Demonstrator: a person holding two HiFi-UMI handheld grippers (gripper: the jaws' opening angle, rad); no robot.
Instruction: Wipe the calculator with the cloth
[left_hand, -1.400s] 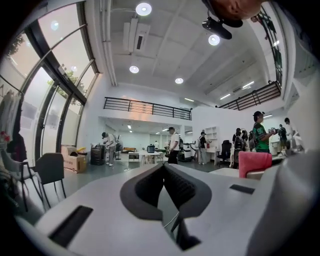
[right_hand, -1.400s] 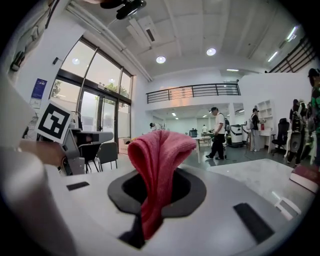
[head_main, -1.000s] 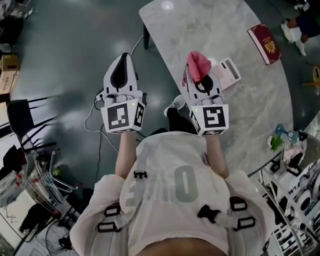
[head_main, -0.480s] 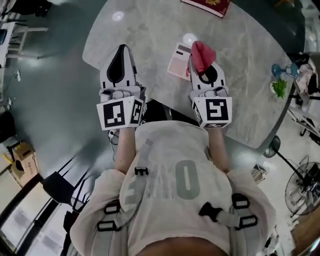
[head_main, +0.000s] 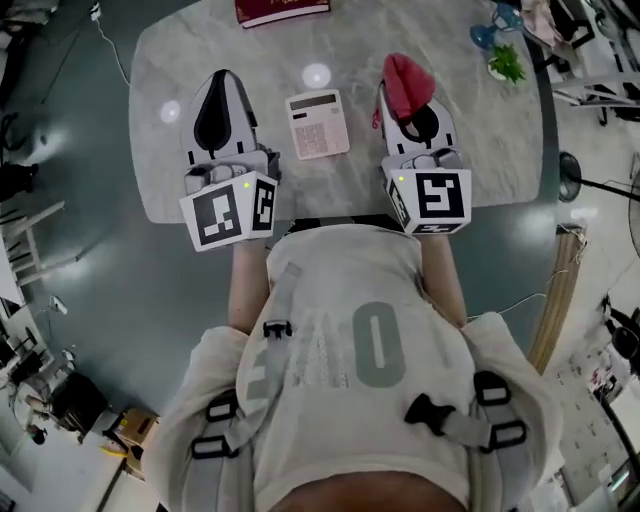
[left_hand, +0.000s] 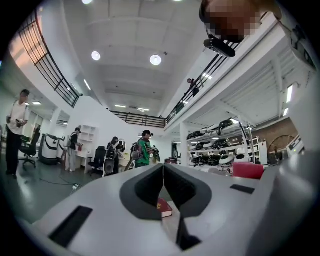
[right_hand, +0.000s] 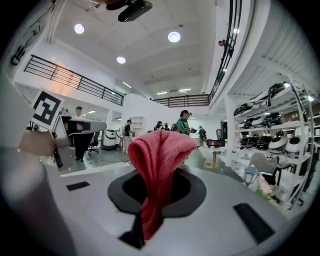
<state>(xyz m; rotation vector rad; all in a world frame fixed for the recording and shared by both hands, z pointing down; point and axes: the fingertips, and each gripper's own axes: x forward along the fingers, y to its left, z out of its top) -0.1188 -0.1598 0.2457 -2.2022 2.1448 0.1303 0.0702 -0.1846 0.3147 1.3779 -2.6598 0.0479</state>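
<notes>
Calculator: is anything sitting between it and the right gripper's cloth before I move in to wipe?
Nothing visible. The calculator lies bare on the table, and only open tabletop separates it from the right gripper, shut on the pink cloth. The red book lies beyond, off the path.

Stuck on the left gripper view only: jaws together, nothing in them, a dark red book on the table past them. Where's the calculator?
Observer: The pale pink rectangular calculator lies flat on the grey marbled table, nearer the person than that book.
Operator: Who has the cloth?
Observer: The right gripper is clamped on the red-pink folded cloth, which bunches up past its tips.
Operator: Is the cloth on the calculator?
Observer: No. In the head view the cloth sits to the calculator's right, with bare tabletop between them.
</notes>
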